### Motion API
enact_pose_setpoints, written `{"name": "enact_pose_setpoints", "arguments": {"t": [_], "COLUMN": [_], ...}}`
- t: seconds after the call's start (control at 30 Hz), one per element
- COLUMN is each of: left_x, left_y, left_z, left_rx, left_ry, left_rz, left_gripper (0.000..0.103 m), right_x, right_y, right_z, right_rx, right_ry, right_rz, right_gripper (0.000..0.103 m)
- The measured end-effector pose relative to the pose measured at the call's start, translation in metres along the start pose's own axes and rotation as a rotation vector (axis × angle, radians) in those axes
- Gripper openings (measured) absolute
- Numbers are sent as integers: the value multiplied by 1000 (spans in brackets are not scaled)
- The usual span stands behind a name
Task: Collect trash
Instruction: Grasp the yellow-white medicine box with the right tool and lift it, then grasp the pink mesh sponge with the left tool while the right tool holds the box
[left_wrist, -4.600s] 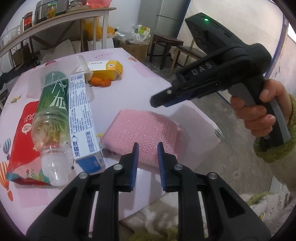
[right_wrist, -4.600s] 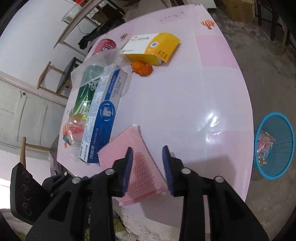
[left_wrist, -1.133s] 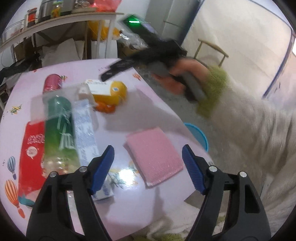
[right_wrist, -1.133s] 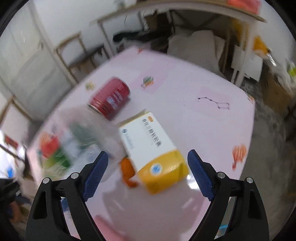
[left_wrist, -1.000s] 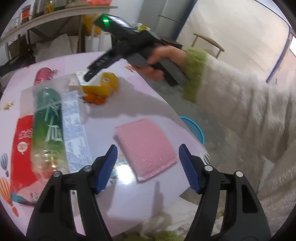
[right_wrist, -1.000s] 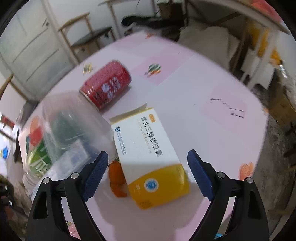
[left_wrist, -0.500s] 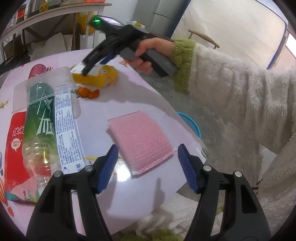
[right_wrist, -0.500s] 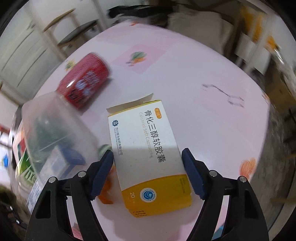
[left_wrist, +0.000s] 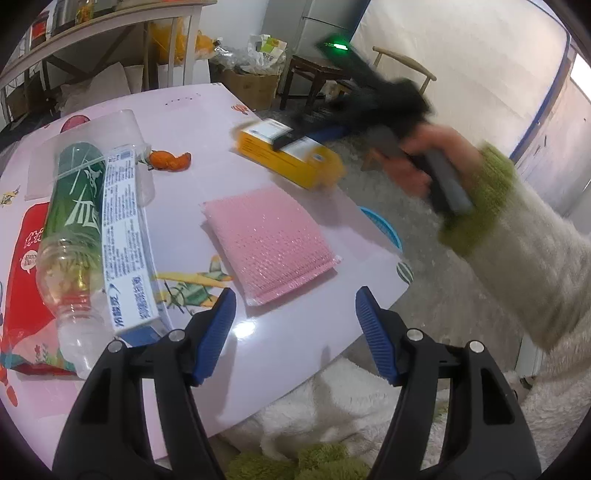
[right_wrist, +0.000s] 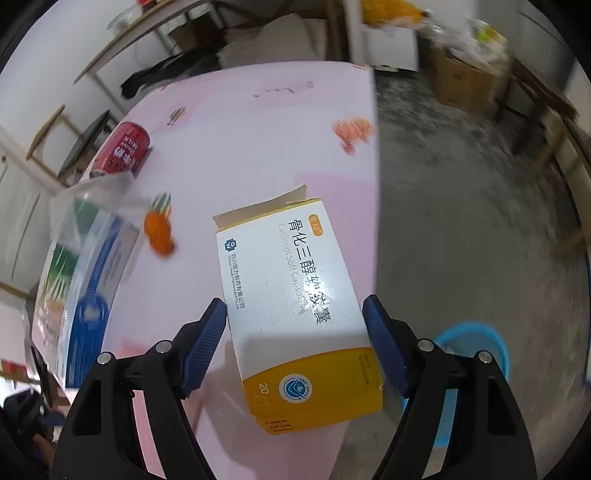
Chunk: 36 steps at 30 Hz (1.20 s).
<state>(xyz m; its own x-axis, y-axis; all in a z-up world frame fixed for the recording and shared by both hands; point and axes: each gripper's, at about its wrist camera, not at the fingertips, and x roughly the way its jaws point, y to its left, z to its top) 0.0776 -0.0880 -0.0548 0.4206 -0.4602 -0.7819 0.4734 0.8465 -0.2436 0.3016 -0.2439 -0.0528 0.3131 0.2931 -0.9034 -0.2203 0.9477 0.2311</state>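
My right gripper (right_wrist: 295, 325) is shut on a white and yellow medicine box (right_wrist: 295, 295), its pads against both long sides, carried past the pink table's right edge. The box also shows in the left wrist view (left_wrist: 291, 158), lifted above the table in the right gripper (left_wrist: 306, 136). My left gripper (left_wrist: 295, 321) is open and empty, low over the near table edge, just short of a pink bubble-wrap pad (left_wrist: 269, 240). A blue basket (right_wrist: 469, 354) stands on the floor and also shows in the left wrist view (left_wrist: 384, 232).
On the table's left lie a green plastic bottle (left_wrist: 70, 218), a blue and white toothpaste box (left_wrist: 125, 251), a red snack bag (left_wrist: 22, 266), orange peel (left_wrist: 170, 158) and a red can (right_wrist: 122, 151). Shelves, chairs and cardboard boxes stand behind the table (left_wrist: 207, 110).
My right gripper closed onto the medicine box, lifted it and swung it right toward the table edge. My left gripper stayed open and low by the pink pad.
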Motion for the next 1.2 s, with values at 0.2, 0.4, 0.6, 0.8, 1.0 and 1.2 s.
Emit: {"name": "enact_pose_setpoints", "arguments": {"t": [0.2,0.4,0.6,0.8,1.0,1.2], "left_x": [11,32,53,68,78,93], "left_y": [-5,3,18,24,17,12], "left_z": [8,36,52,56,61,64], "left_rx": [-45,-142,-229,-283,-241,-210], "left_ry": [-21,-46,-27,-1,21,41], "left_rz": [25,103,184,223,230,271], "left_gripper": [79,86,87,88,90,90], "right_x": [-28,-41,-45,-46,-49,-45], "right_y": [-4,4,-3,4,9,3], "right_z": [-70,-104,-111,-117,-122,-130], "right_rx": [138,162,165,89,23,38], "right_ry": [-31,-55,-45,-21,-37,-29], "right_rz": [-3,-5,27,22,-28,-62], "right_gripper": [74,74,75,82,83,78]}}
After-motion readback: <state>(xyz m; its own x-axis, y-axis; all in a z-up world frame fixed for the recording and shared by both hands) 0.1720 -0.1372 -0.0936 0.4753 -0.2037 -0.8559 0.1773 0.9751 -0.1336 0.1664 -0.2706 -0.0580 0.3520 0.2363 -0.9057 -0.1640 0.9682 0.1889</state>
